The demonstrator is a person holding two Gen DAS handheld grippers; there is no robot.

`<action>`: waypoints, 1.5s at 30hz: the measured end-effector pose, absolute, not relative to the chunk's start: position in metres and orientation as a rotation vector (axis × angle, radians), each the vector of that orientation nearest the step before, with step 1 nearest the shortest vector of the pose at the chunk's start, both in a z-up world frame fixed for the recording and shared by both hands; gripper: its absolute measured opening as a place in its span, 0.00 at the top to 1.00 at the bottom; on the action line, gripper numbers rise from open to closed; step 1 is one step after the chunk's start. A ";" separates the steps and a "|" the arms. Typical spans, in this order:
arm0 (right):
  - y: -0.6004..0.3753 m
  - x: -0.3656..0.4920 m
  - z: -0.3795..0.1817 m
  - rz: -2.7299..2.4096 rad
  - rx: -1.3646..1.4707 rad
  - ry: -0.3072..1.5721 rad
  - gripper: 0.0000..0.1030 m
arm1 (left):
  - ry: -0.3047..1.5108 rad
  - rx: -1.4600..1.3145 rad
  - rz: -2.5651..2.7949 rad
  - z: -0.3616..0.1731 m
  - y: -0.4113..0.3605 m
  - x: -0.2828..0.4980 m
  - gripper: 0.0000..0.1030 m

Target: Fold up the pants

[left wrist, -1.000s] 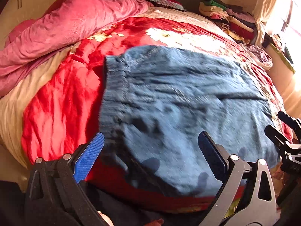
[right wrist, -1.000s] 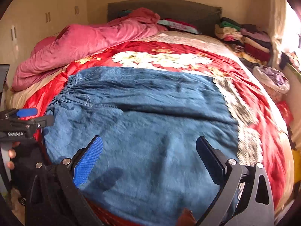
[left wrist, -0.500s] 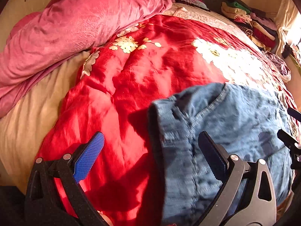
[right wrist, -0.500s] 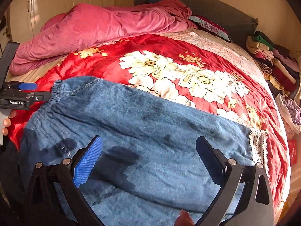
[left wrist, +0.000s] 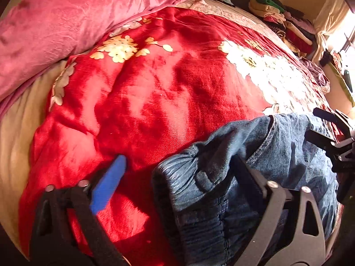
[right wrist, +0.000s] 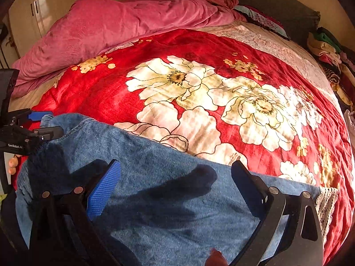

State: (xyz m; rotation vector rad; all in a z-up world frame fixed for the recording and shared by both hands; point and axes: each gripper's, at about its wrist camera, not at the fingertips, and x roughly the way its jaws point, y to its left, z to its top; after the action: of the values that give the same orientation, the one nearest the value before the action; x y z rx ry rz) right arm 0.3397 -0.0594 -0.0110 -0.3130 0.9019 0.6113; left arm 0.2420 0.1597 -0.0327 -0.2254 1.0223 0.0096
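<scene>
On the bed: red blanket [right wrist: 115, 93], plush pile, large cream flower print, spread wide. Pink quilt [right wrist: 115, 24], soft, bunched along the far side. Stacked clothes [right wrist: 328, 51] at the far right edge, folded, mixed colours.

Pants [right wrist: 168, 188]: blue denim, matte, gathered elastic waistband with pale stitching; lying across the near edge of the blanket, waistband end to the left, lace-trimmed hem to the right. Progress, by judgement: appears folded lengthwise, the legs stacked; cross folds still to do.

Left gripper [left wrist: 177, 173]: jaws wide apart, straddling the waistband corner, nothing pinched yet. Right gripper [right wrist: 175, 177]: jaws wide apart, hovering over the mid-leg denim, holding nothing.
</scene>
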 end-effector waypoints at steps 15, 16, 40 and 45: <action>-0.007 0.343 -0.034 0.842 -0.630 0.876 0.47 | 0.795 -0.091 -0.053 0.016 0.134 0.209 0.75; -0.007 0.340 -0.035 0.869 -0.608 0.882 0.54 | 0.794 -0.091 -0.053 0.016 0.133 0.209 0.75; -0.099 0.092 0.020 0.929 -0.351 0.708 0.94 | 0.742 -0.207 -0.228 0.014 0.115 0.054 0.75; -0.099 0.065 0.002 0.958 -0.313 0.770 0.94 | 0.789 -0.197 -0.213 0.005 0.112 0.037 0.74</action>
State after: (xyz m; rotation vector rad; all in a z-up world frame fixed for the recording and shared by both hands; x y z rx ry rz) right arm 0.0654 -0.0987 0.0024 -0.3131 0.7703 0.9582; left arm 0.0375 0.1124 0.0045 -0.1967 0.7891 -0.2133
